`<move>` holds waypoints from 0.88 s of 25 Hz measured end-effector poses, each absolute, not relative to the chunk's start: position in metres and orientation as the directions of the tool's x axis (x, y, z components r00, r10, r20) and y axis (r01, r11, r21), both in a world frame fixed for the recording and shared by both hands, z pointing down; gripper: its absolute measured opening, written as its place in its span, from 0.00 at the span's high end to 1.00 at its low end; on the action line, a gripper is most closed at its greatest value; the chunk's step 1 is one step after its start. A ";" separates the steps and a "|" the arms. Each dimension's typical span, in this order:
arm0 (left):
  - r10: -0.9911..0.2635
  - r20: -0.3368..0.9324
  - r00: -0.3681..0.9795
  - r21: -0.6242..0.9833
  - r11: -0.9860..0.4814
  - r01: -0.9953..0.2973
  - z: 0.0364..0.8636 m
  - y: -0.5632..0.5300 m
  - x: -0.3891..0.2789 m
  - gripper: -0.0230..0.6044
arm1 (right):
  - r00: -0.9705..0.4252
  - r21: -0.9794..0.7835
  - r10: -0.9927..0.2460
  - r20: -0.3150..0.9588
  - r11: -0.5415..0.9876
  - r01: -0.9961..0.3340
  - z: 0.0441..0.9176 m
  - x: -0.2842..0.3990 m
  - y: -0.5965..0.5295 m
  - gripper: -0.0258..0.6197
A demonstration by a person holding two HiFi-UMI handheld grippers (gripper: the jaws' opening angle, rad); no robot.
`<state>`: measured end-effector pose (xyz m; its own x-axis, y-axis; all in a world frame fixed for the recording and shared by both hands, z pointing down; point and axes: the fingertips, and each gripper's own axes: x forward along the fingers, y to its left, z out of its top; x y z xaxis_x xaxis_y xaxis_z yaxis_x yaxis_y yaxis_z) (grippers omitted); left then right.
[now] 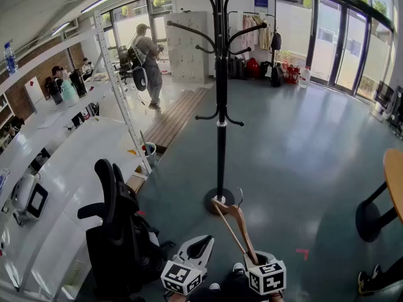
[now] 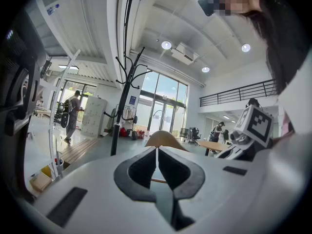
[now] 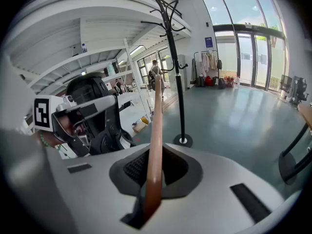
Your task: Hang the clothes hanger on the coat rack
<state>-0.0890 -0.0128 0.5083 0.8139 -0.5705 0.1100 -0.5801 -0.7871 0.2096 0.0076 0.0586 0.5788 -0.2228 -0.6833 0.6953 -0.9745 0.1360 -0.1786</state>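
1. Head view: the coat rack (image 1: 220, 106), a black pole with curved arms, stands upright on a round base on the grey floor (image 1: 296, 162).
2. Right gripper (image 1: 254, 257): low in the frame, right of the left gripper (image 1: 203, 244).
3. Clothes hanger (image 1: 236, 228): wooden, clamped at its lower end in the right gripper. It slants up and to the left, and its metal hook lies over the rack's base in the picture. It touches none of the rack's arms.
4. Right gripper view: both jaws of the right gripper (image 3: 155, 167) are pressed against the clothes hanger (image 3: 156, 130), which runs straight up between them. The coat rack (image 3: 178, 82) stands beyond it.
5. Left gripper view: the jaws of the left gripper (image 2: 157, 152) meet at the tips with nothing between them. The coat rack (image 2: 122, 106) stands to the left, well apart.
6. Surroundings: a black office chair (image 1: 116, 225) stands just left of the left gripper. A person (image 1: 148, 61) stands far back by the windows.
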 end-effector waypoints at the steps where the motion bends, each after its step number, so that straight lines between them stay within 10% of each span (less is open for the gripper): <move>1: -0.570 0.112 0.814 0.210 -0.787 -0.580 0.509 -0.018 -0.090 0.96 | -0.226 -0.183 -0.687 0.691 0.137 -0.974 0.577 0.006 0.053 0.91; 22: -0.708 0.112 0.697 0.198 -0.671 -0.714 0.503 -0.163 -0.027 0.96 | -0.362 -0.180 -0.652 0.666 0.330 -0.927 0.567 0.077 -0.133 0.91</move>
<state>-0.0271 -0.1625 0.5032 0.6969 -0.7084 0.1117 -0.7142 -0.6712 0.1984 0.0770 -0.1328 0.5668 -0.3618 -0.6523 0.6660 -0.9266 0.3301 -0.1800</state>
